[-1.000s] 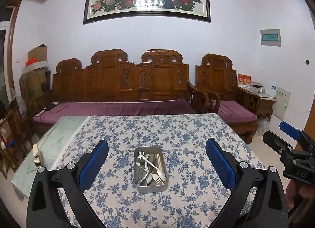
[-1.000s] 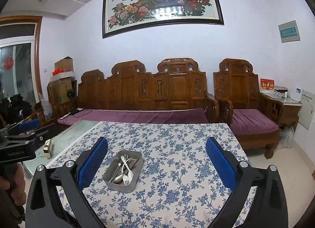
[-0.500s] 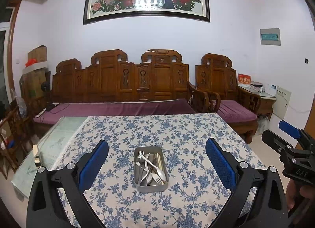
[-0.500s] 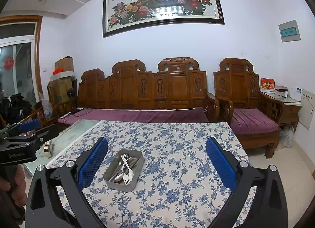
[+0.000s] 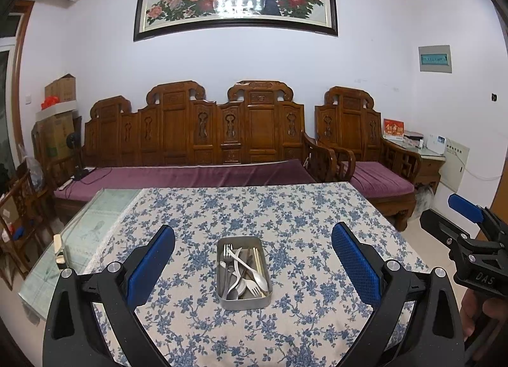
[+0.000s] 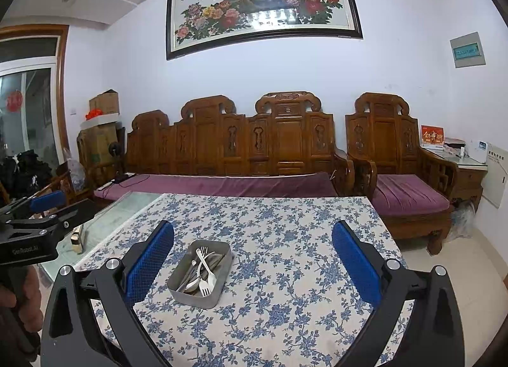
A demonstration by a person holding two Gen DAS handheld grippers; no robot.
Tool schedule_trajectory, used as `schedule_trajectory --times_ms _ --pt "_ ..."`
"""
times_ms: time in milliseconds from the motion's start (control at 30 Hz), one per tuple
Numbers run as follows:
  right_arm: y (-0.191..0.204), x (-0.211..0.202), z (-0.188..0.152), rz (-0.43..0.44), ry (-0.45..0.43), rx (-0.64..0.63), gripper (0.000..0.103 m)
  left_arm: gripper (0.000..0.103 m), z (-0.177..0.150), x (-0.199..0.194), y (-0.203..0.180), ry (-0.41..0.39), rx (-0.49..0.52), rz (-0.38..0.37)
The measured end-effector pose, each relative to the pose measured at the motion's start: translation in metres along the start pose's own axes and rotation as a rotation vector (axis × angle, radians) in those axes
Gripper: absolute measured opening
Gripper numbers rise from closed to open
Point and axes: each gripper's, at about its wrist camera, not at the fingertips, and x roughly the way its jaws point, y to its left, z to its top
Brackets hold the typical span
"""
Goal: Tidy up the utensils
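A grey metal tin (image 5: pixel 222 295) stands on the blue-flowered tablecloth (image 5: pixel 285 224); it also shows in the right wrist view (image 6: pixel 177 287). Inside lie several utensils (image 5: pixel 243 271): metal forks and spoons, a white plastic fork (image 6: pixel 203 267) and pale chopsticks (image 5: pixel 257 260). My left gripper (image 5: pixel 253 264) is open and empty, held back from the tin, which sits between its blue pads. My right gripper (image 6: pixel 253 264) is open and empty, with the tin near its left pad. Each gripper shows at the edge of the other's view.
The table's left part is bare glass (image 5: pixel 92 227) with a small pale object (image 5: pixel 58 249) on it. A carved wooden sofa (image 5: pixel 203 145) with purple cushions stands behind the table, and a matching armchair (image 5: pixel 365 151) at the right. Boxes (image 5: pixel 60 113) are stacked at the far left.
Both views are almost steady; the right wrist view has drifted very slightly. Both grippers stay open, and the tin has not moved.
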Motion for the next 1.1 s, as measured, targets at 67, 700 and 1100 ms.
schedule_trajectory --times_ms 67,700,1100 --pt "0.0003 0.0007 -0.002 0.0 0.0 -0.001 0.1 0.095 0.0 0.0 0.0003 0.0 0.001 0.0" --pt "0.0015 0.0015 -0.0049 0.001 0.002 0.001 0.1 0.095 0.0018 -0.001 -0.0002 -0.003 0.002 -0.003" --pt "0.0047 0.0031 -0.0075 0.006 0.002 0.001 0.1 0.095 0.0035 -0.0024 0.0007 -0.002 0.0 -0.009"
